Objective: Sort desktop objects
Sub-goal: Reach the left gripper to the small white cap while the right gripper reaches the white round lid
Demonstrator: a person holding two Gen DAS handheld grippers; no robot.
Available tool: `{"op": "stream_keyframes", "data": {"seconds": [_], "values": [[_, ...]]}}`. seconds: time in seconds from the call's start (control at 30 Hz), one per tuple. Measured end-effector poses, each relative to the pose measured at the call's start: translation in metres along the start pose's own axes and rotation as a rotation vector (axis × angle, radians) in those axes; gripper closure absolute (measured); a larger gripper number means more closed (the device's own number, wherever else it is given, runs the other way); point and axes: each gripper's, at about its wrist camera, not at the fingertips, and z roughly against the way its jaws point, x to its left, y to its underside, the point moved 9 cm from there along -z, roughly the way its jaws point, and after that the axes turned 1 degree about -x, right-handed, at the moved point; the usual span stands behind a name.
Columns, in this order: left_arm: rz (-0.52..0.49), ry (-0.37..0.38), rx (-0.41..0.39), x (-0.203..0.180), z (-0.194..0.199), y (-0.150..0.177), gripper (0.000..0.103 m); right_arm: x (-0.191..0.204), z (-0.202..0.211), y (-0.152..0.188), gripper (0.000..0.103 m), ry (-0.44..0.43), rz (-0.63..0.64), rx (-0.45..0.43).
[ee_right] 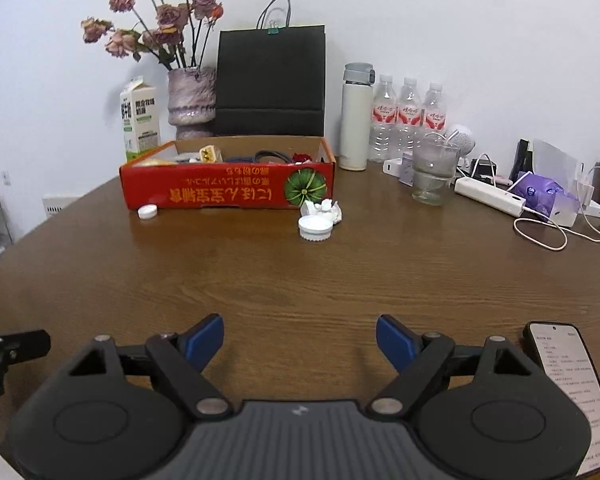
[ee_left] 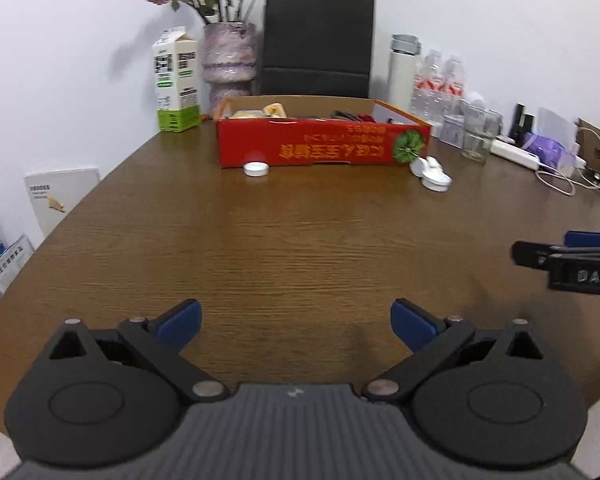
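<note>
A red cardboard box (ee_left: 324, 148) (ee_right: 228, 190) holding several small items stands at the far middle of the wooden table (ee_left: 292, 248) (ee_right: 300, 276). A small white cap (ee_left: 256, 169) (ee_right: 147, 211) lies at its front left. A larger white lid (ee_left: 436, 180) (ee_right: 315, 227) and a crumpled white tissue (ee_right: 327, 209) lie at its front right. My left gripper (ee_left: 296, 320) is open and empty over the near table. My right gripper (ee_right: 300, 338) is open and empty; it also shows in the left wrist view (ee_left: 572, 264).
A milk carton (ee_right: 139, 120), flower vase (ee_right: 191, 98), black paper bag (ee_right: 270, 80), white thermos (ee_right: 356, 120), water bottles (ee_right: 408, 116) and glass (ee_right: 434, 172) line the back. A power strip (ee_right: 490, 196) with cables sits right. A phone (ee_right: 572, 384) lies near right.
</note>
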Motion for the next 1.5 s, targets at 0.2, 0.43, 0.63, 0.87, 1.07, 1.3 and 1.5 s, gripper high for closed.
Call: {"op": "stream_keyframes", "data": {"seconds": [0.2,0.43,0.63,0.87,1.07,1.3,1.5], "values": [[0.002,0.011,0.010,-0.006,-0.008,0.002,0.000,0.008,-0.005,0.008,0.020,-0.012,0.011,0.022],[0.029,0.026,0.033,0.009,-0.033,-0.018,0.001,0.005,-0.026,-0.001,0.020,-0.043,-0.016,0.047],[0.076,0.034,0.050,0.029,-0.069,-0.053,0.007,0.002,-0.057,-0.037,0.021,-0.046,0.019,0.022],[0.031,0.037,0.066,0.040,-0.134,-0.104,0.014,0.001,-0.110,-0.072,0.022,-0.073,0.000,0.023],[0.046,0.068,0.108,0.046,-0.194,-0.126,0.024,-0.005,-0.159,-0.088,0.033,-0.078,-0.012,0.056],[0.079,0.034,0.105,0.060,-0.231,-0.128,0.039,-0.022,-0.194,-0.085,0.049,-0.015,-0.033,0.070],[0.052,0.047,0.085,0.053,-0.233,-0.129,0.073,-0.025,-0.201,-0.079,0.064,-0.038,-0.058,0.078]]}}
